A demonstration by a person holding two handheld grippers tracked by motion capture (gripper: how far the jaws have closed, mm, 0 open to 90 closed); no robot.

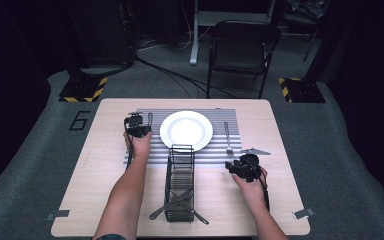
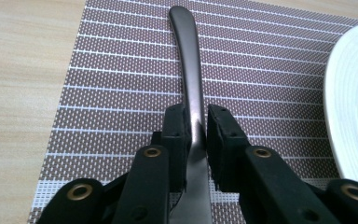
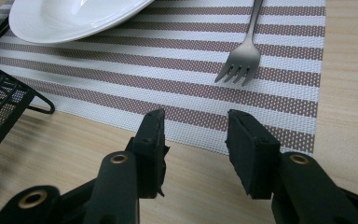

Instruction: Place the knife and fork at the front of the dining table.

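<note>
My left gripper (image 1: 141, 124) is over the left side of the striped placemat (image 1: 230, 155), just left of the white plate (image 1: 186, 130). A metal utensil's handle (image 2: 190, 60) lies flat on the mat and runs between the left gripper's (image 2: 196, 112) pads; a thin gap shows on each side, so the jaws stand barely open around it. My right gripper (image 1: 234, 167) hovers near the mat's near right corner. In the right gripper view the gripper (image 3: 196, 119) is open with nothing between its fingers, and a fork (image 3: 240, 65) lies on the mat beyond it.
A black wire cutlery rack (image 1: 180, 175) stands at the table's middle front with a few utensils (image 1: 172, 204) lying in it; its corner (image 3: 0, 102) is close to the right gripper's left. A folding chair (image 1: 242, 47) stands beyond the table.
</note>
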